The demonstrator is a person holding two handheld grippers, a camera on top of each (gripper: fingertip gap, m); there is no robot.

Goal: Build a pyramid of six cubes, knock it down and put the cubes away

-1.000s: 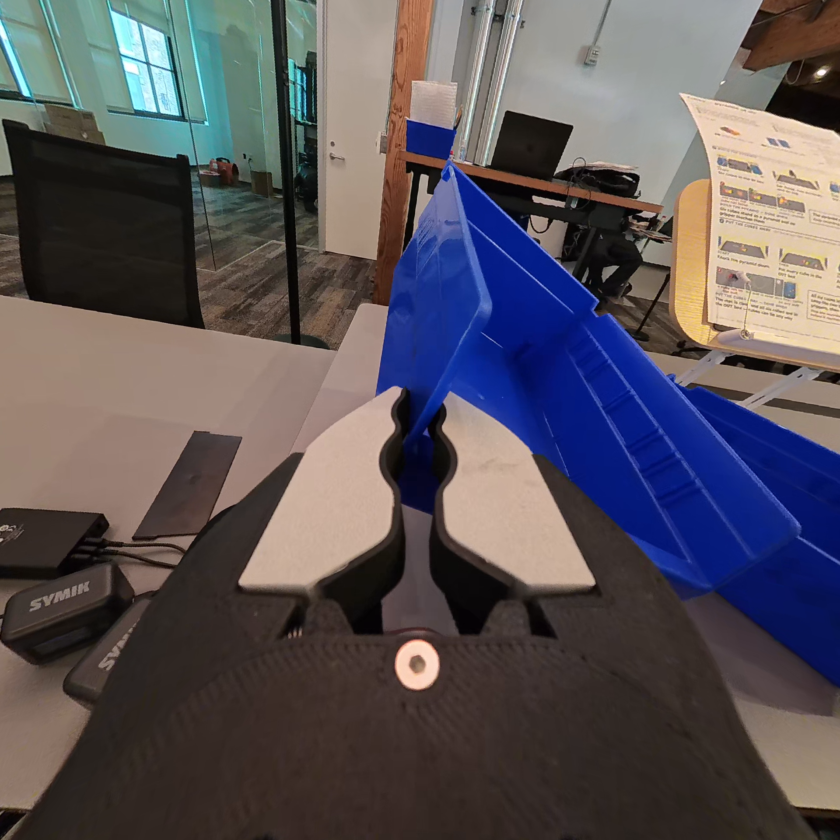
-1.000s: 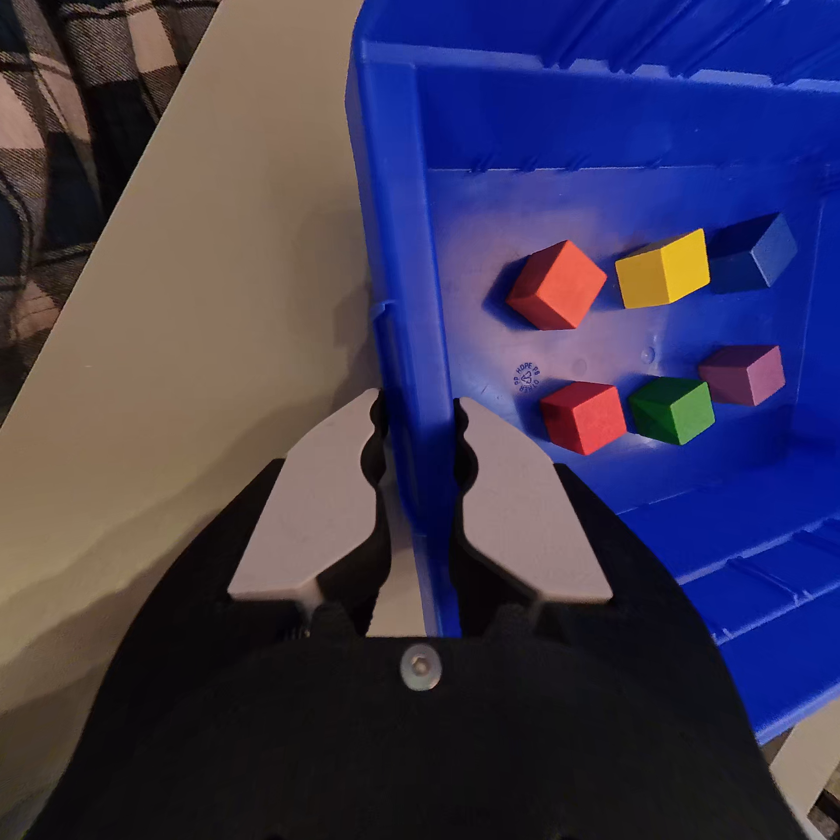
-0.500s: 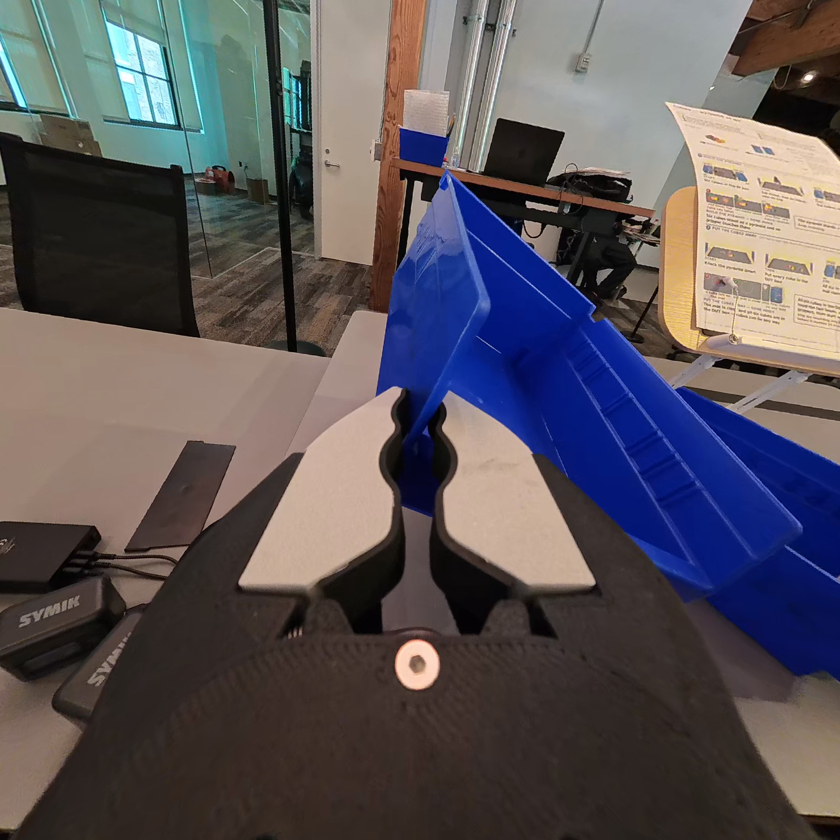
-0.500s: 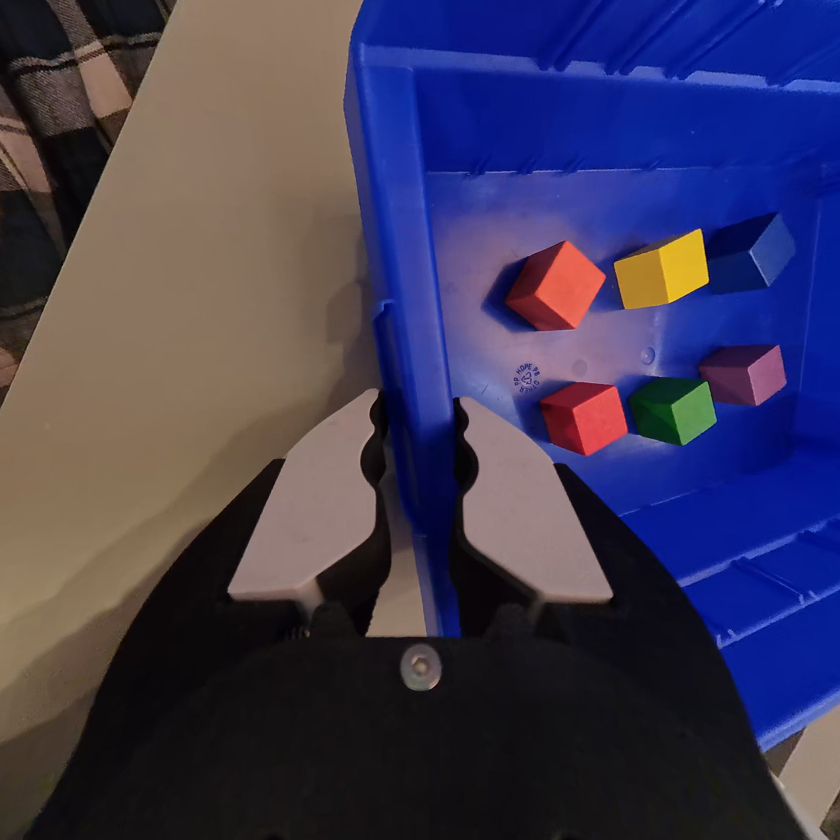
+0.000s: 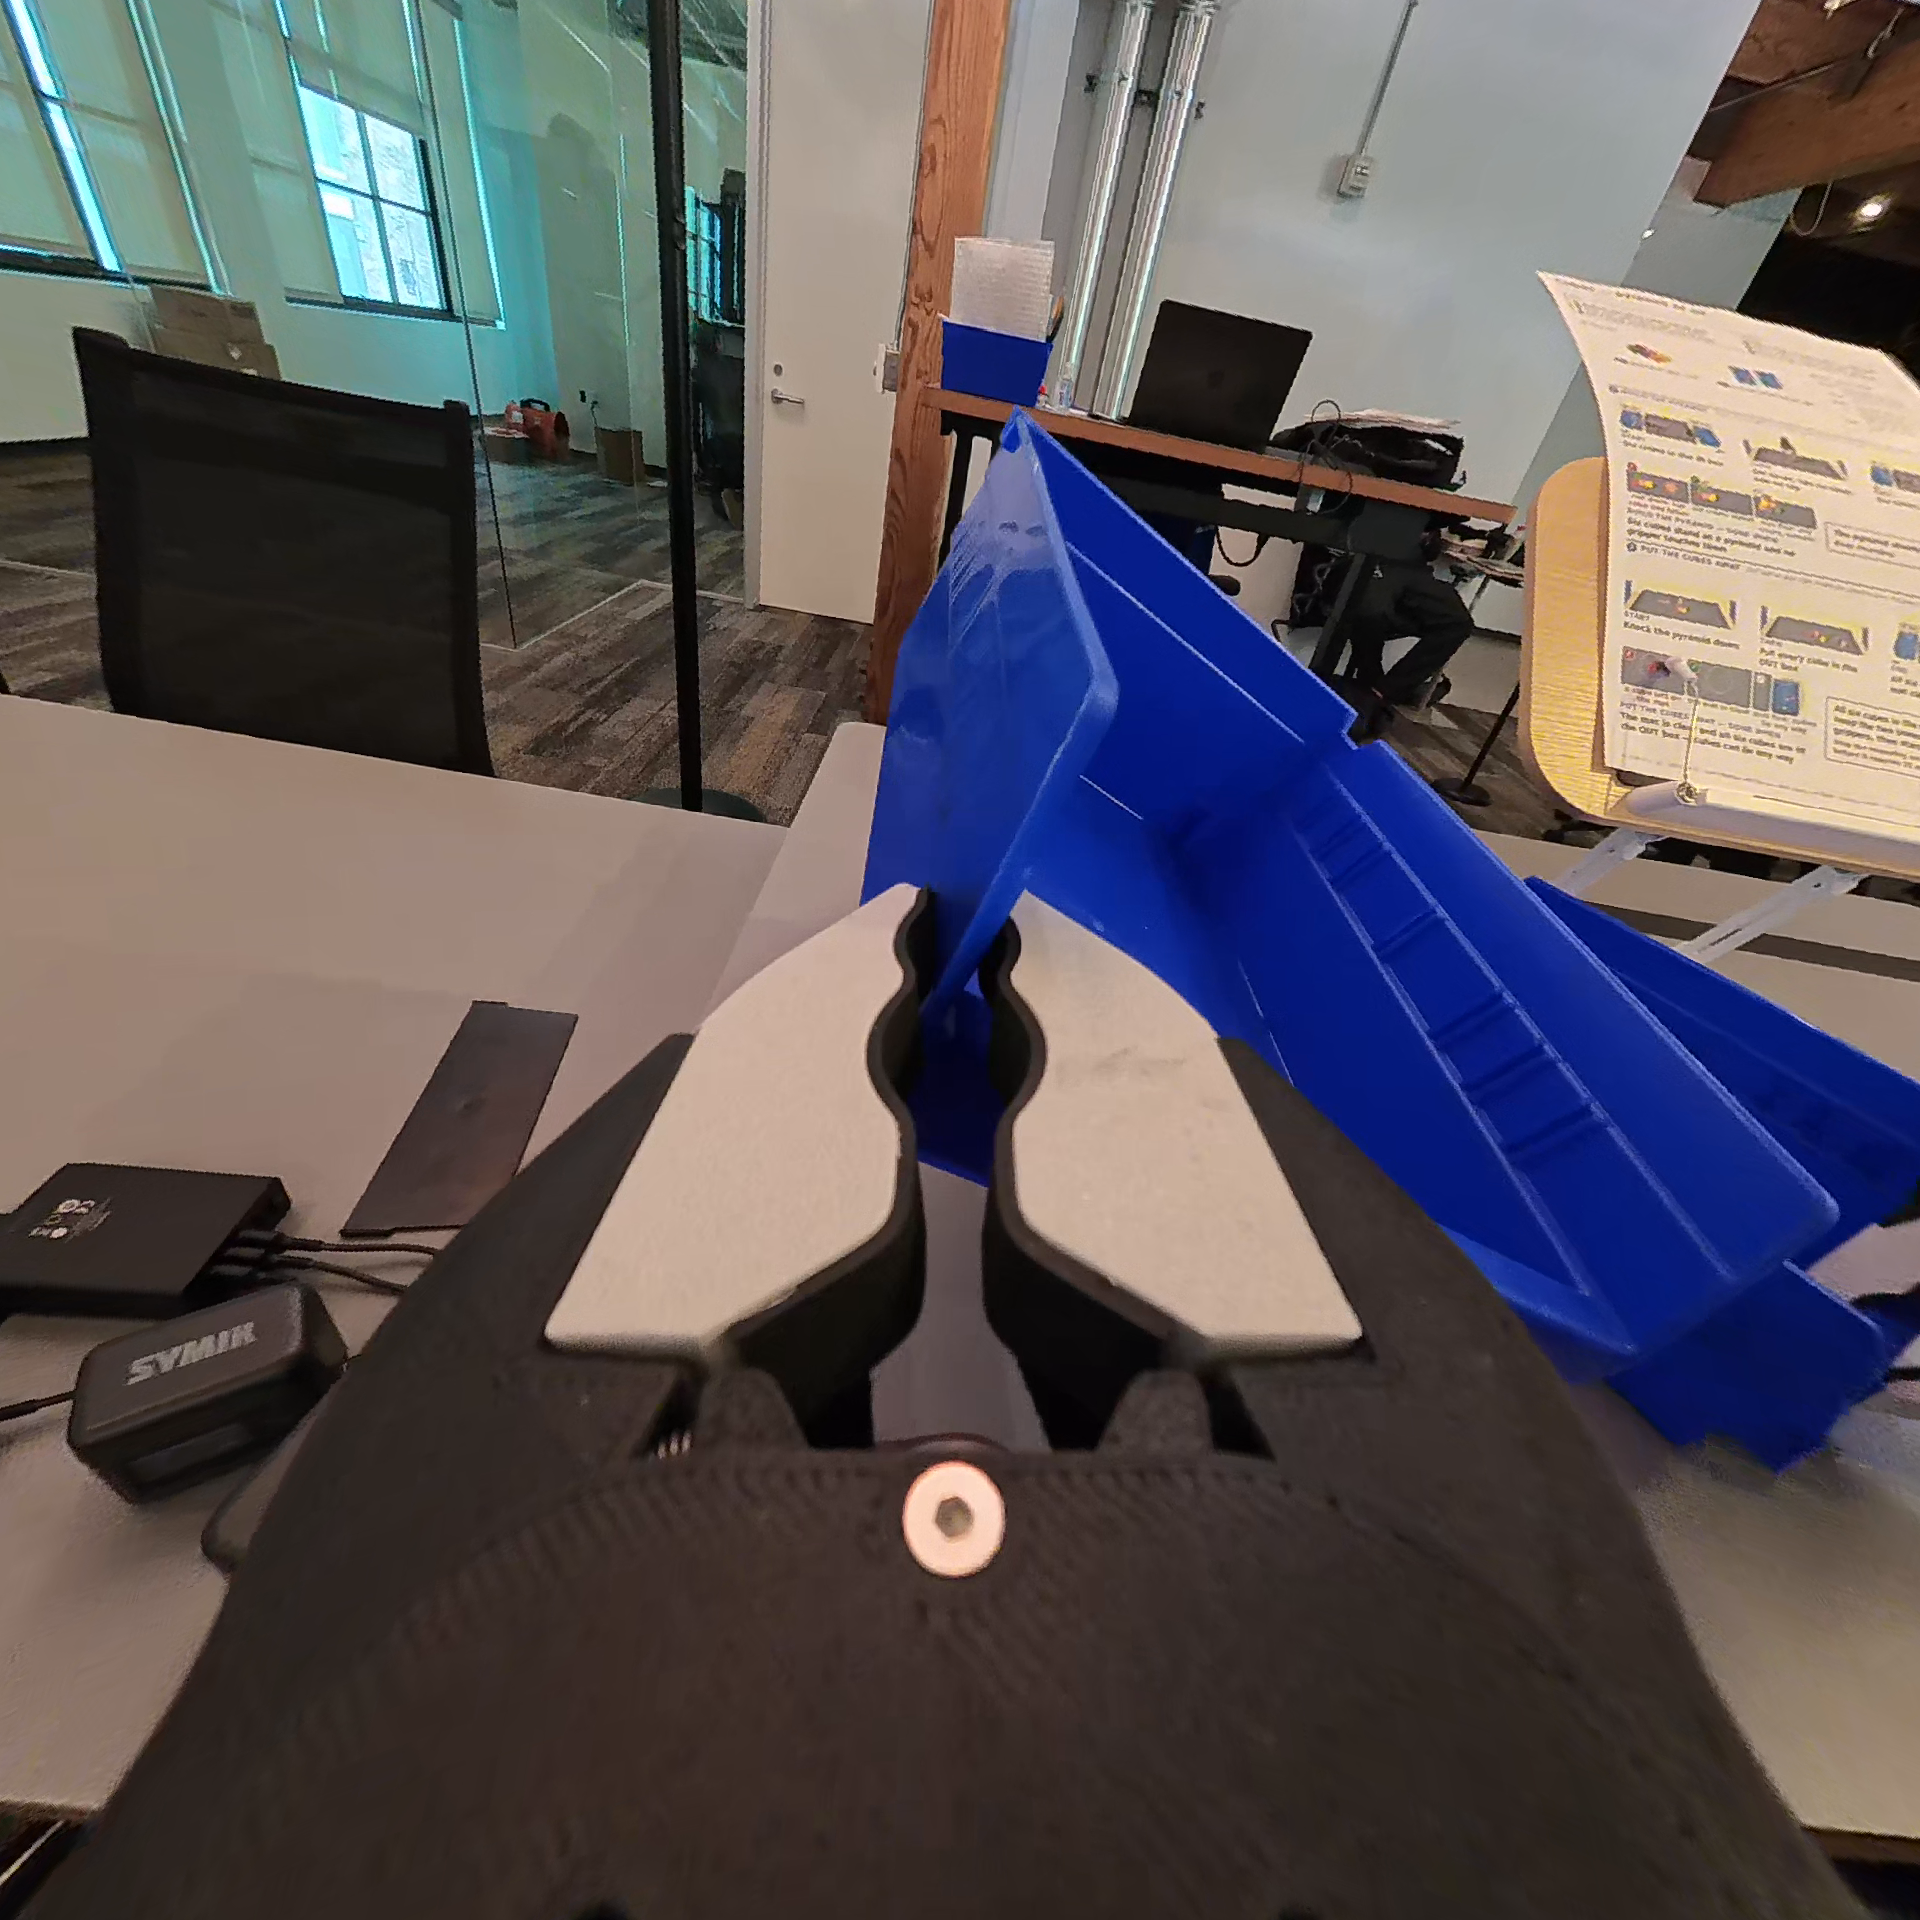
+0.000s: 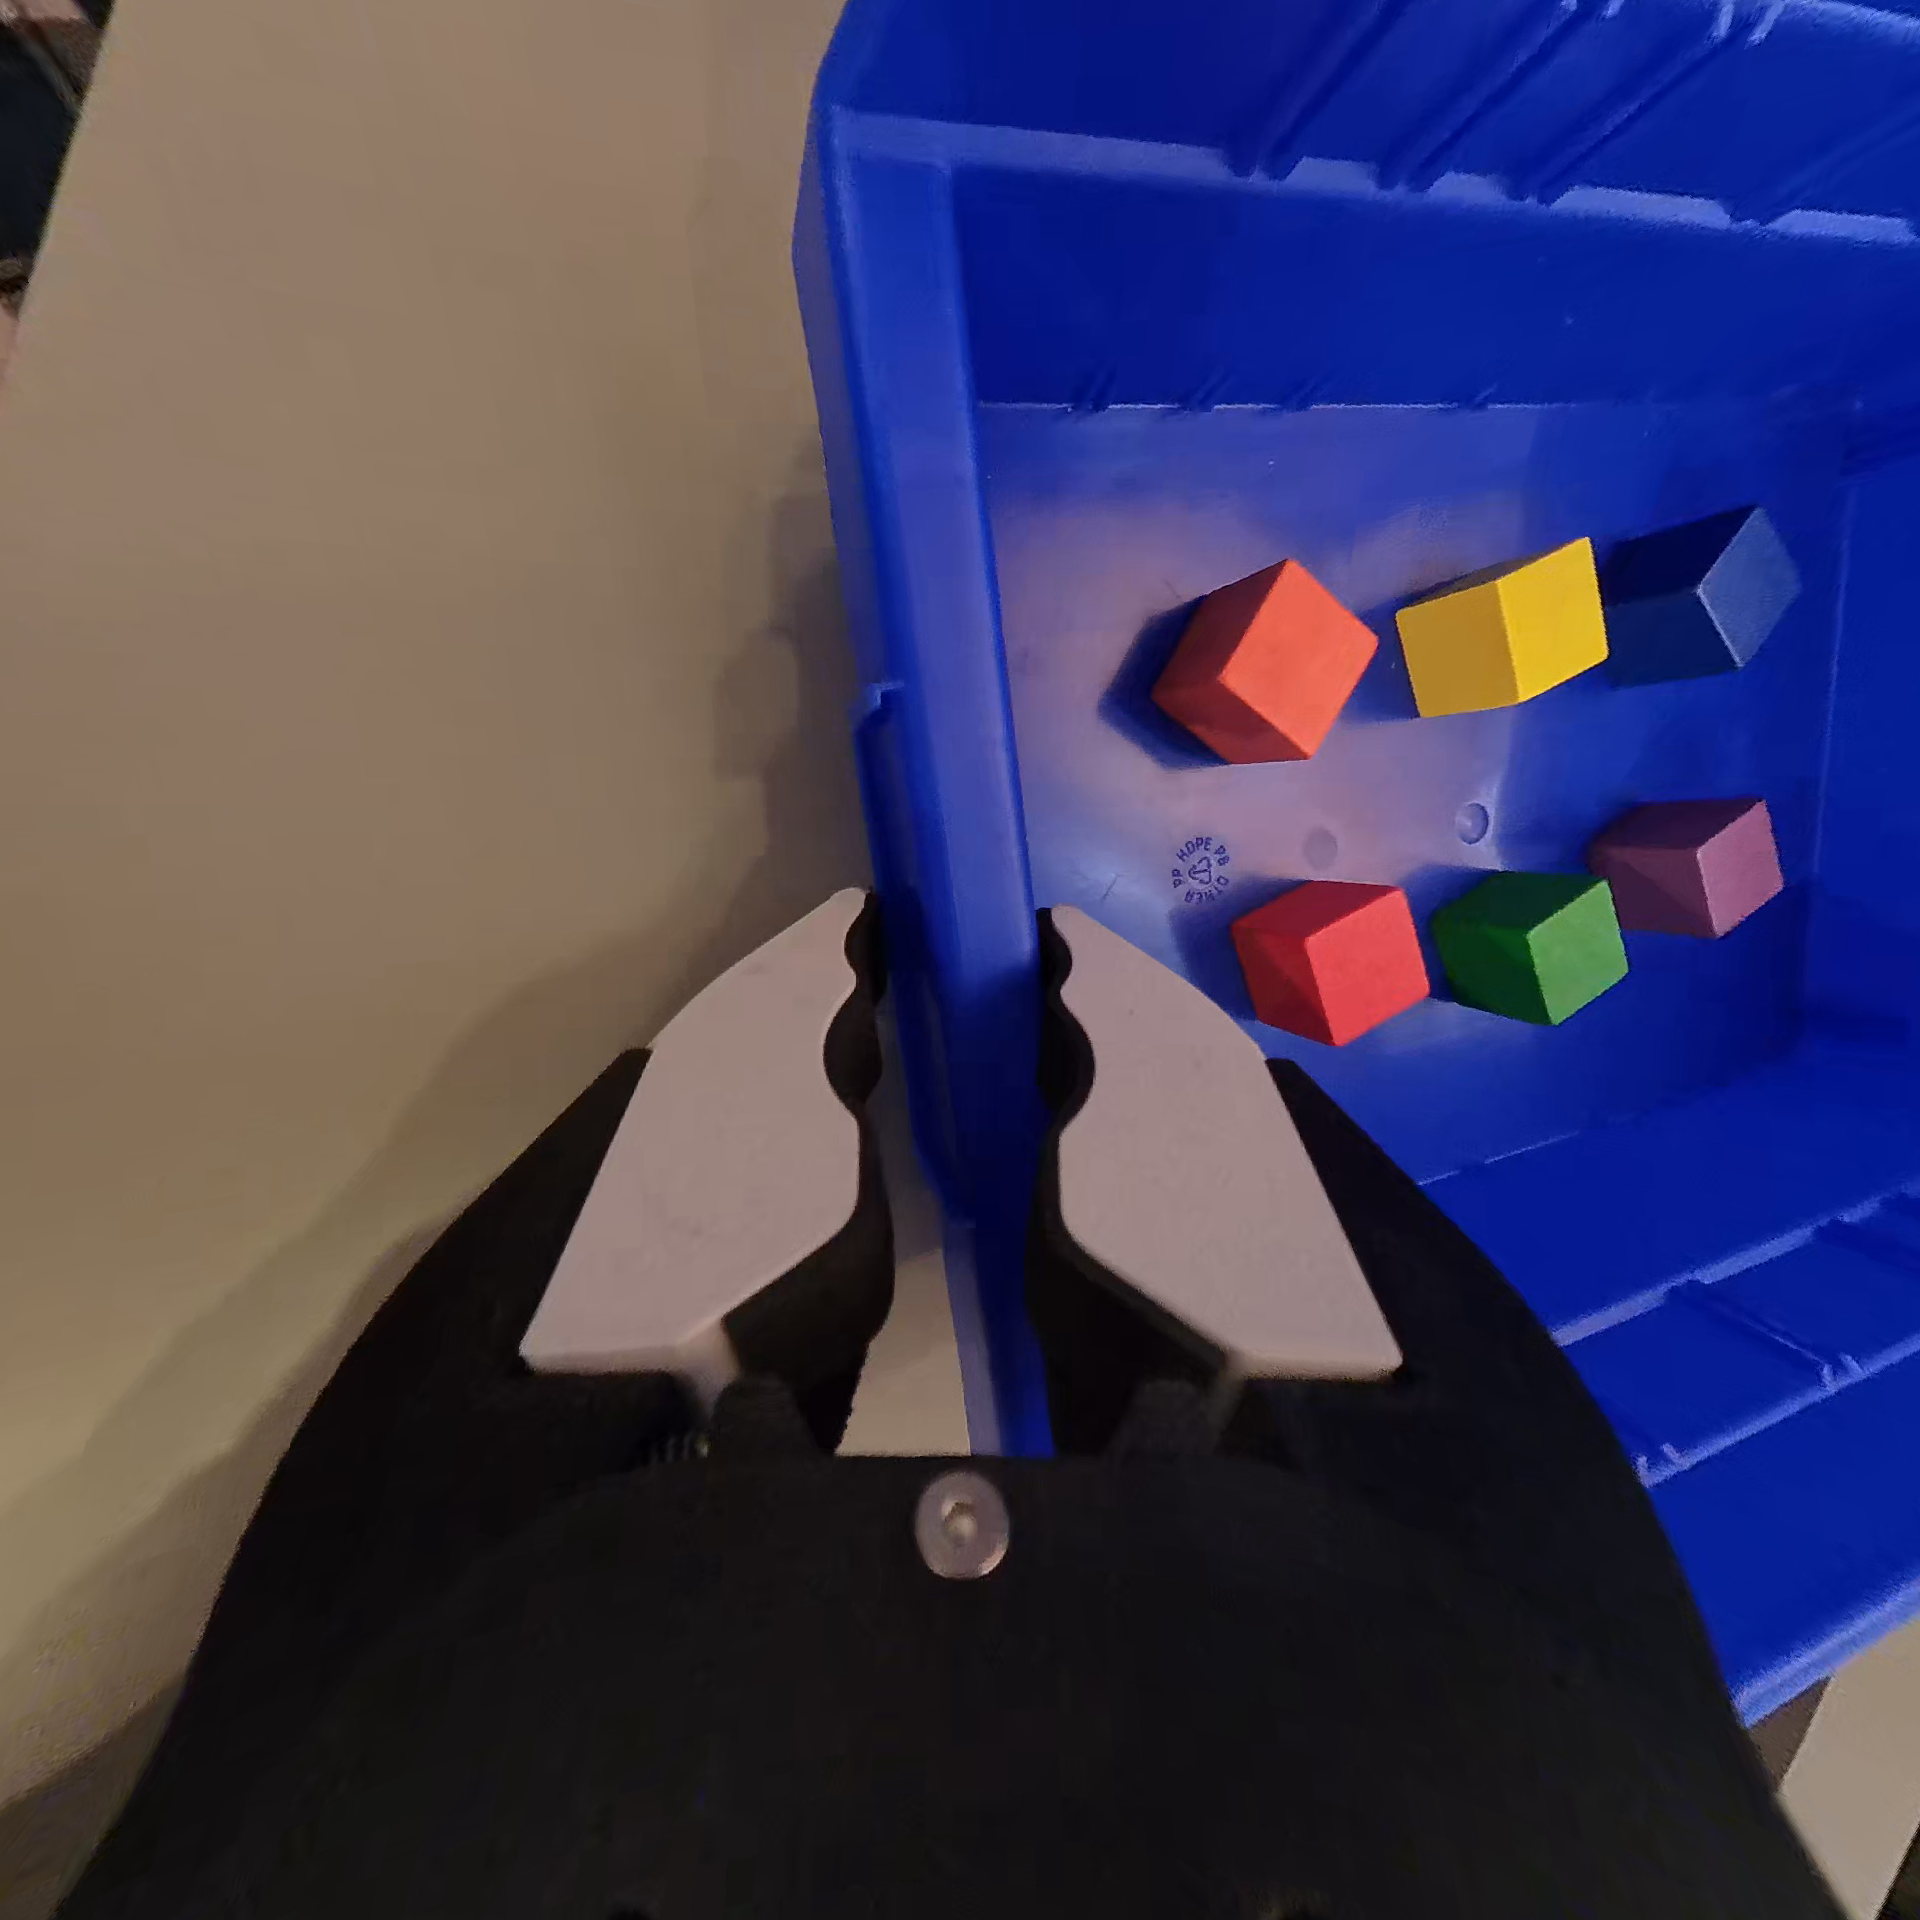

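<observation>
Six cubes are lying loose on the floor of the blue bin (image 6: 1403,312), in two rough rows. The orange cube (image 6: 1273,660), the yellow cube (image 6: 1501,629) and the dark blue cube (image 6: 1704,597) are making up the farther row, with yellow and dark blue just beside each other. The red cube (image 6: 1335,961), the green cube (image 6: 1532,945) and the purple cube (image 6: 1694,868) are forming the nearer row, red and green almost touching.

You are holding that bin with your right gripper (image 6: 961,925): its jaws are straddling the bin's thick side wall, one fingertip outside over the table (image 6: 364,623) and one inside, and both dark pads are pressing against the wall.

Your left gripper (image 5: 961,920) is pinching a thin edge of a tilted blue bin (image 5: 1351,883), the jaws nearly shut on that blue plastic. This bin is leaning with its high end away from you and its low end resting in or on a second blue bin (image 5: 1766,1195) to the right; which of them holds the cubes I cannot tell.

Out on the grey tabletop (image 5: 312,935) at your left, a black strip (image 5: 468,1117), a black hub (image 5: 125,1236) with cables and a black adapter (image 5: 197,1382) are lying. Beyond it, a black chair (image 5: 281,561) is standing, and an instruction sheet (image 5: 1766,540) is propped at the right.
</observation>
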